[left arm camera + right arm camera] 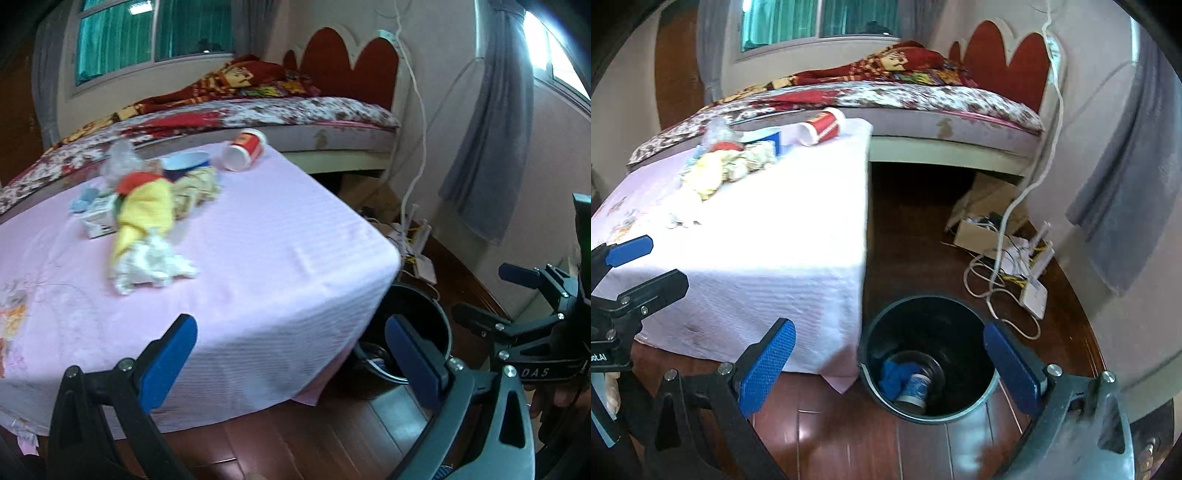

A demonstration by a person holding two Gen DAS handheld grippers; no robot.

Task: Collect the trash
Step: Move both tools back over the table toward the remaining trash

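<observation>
1. Hovering with both sets of jaws spread wide and empty: my left gripper (291,354) is hanging at the table's (258,236) lower edge, my right gripper (890,363) over the black bin (960,317).
2. Lying in the bin at lower centre are a blue rag (894,373) and a small container (916,387).
3. Sitting at upper left on the table are a tipped red cup (245,149), yellow wrapper (147,210) and white tissue (155,264).

The black bin (929,360) stands open-mouthed on the floor (905,229), pressed against the draped table (798,229) corner (left side blocked); cables (993,280) clutter the floor beyond.
</observation>
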